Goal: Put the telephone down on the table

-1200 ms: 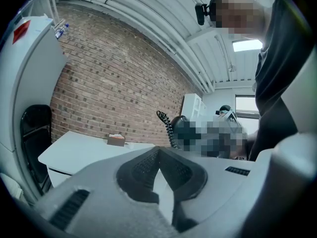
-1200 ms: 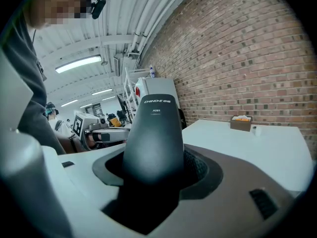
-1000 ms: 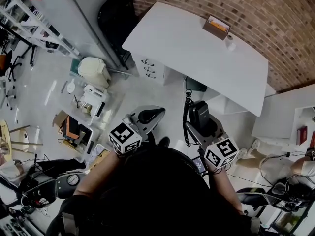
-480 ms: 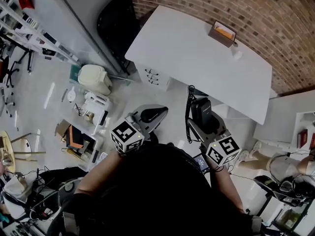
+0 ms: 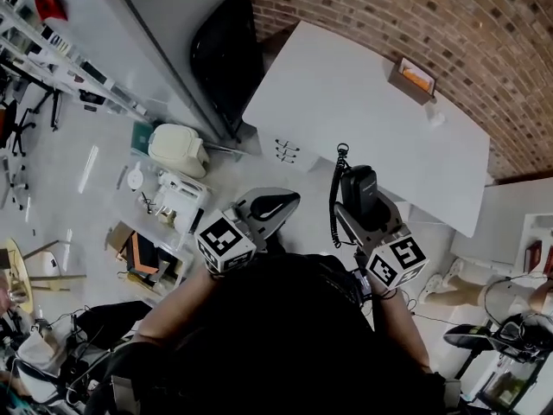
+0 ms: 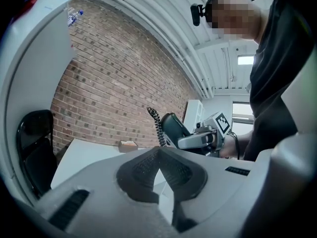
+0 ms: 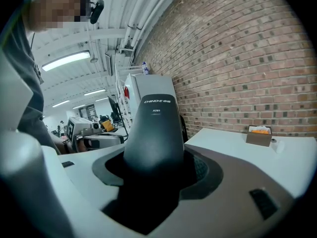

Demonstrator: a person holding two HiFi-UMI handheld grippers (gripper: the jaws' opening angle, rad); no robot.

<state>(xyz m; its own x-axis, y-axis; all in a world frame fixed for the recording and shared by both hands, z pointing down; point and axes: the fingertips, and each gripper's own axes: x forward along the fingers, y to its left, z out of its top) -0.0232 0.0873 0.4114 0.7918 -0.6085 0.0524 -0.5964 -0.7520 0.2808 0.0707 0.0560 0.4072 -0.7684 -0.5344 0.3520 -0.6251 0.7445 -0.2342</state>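
Head view steeply down, gripper views low and close, all sharing table [image 5: 363, 119]

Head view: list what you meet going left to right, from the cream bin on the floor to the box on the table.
Cream bin → left tongs → telephone → cardboard box.

**Surfaces & finishes**

Telephone handset [image 7: 153, 128]: dark plastic, smooth, satin sheen, white print. Its coiled cord [image 5: 332, 206]: black, looks rubbery. Left gripper [image 6: 159, 155] & right gripper [image 7: 153, 158]: pale grey plastic shells, matt. Pads [image 6: 141, 170]: dark, finely textured, rubber-like. Marker cube [image 5: 396, 262]: matt b/w print. Table [image 5: 346, 102]: white top, smooth, matt. Wall [image 5: 484, 33]: rough red-brown brick w/ pale mortar. Box [image 5: 411, 78]: brown cardboard. Chair [image 5: 226, 48]: black, glossy. Floor [image 5: 78, 171]: pale, polished, reflects light.
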